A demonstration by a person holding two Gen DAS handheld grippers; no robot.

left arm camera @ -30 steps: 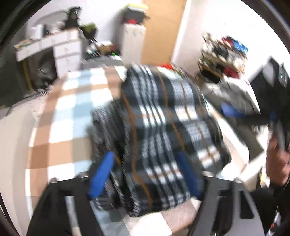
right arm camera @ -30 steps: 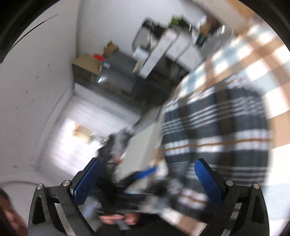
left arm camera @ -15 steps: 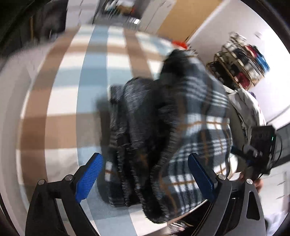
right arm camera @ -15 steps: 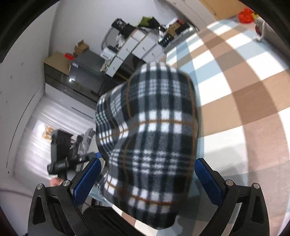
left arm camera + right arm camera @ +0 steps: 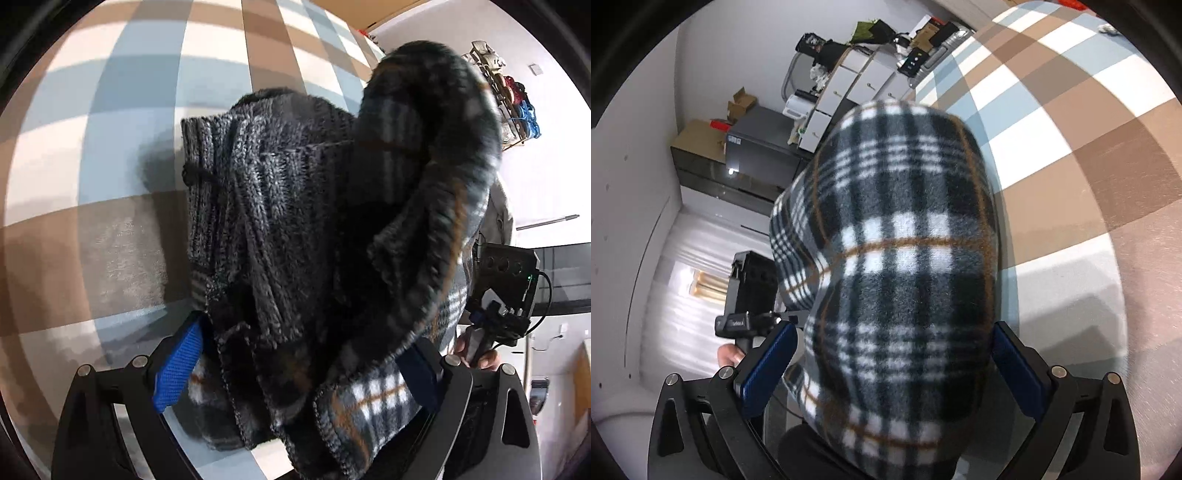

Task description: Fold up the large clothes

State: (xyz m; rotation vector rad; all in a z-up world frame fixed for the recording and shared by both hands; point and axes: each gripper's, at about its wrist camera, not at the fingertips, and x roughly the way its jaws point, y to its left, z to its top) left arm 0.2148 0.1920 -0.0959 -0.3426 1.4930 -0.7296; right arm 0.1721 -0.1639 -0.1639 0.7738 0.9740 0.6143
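Note:
A folded plaid fleece garment point(image 5: 373, 398), black and white with thin orange lines, lies as a thick bundle on the checked cloth near its front edge. Its grey knit inner layers point(image 5: 258, 206) show in the left wrist view. My left gripper point(image 5: 295, 369) points steeply down with its jaws wide and the bundle's end bulging between the blue pads point(image 5: 177, 365). My right gripper point(image 5: 892, 365) comes from the opposite side, jaws equally wide, with the plaid garment point(image 5: 897, 258) filling the gap between its pads point(image 5: 1015, 369). I see no squeeze from either pair.
The checked cloth point(image 5: 1089, 166) in brown, blue and white stretches far beyond the bundle. White drawers point(image 5: 846, 85) and a dark cabinet point(image 5: 757, 147) stand behind it, a cluttered rack point(image 5: 513, 107) to the side. A hand point(image 5: 476, 354) holds the other gripper's handle.
The left gripper's jaws have widened and it has tipped downward over the bundle. The right gripper has sunk and closed in, so the plaid bundle now fills the space between its fingers.

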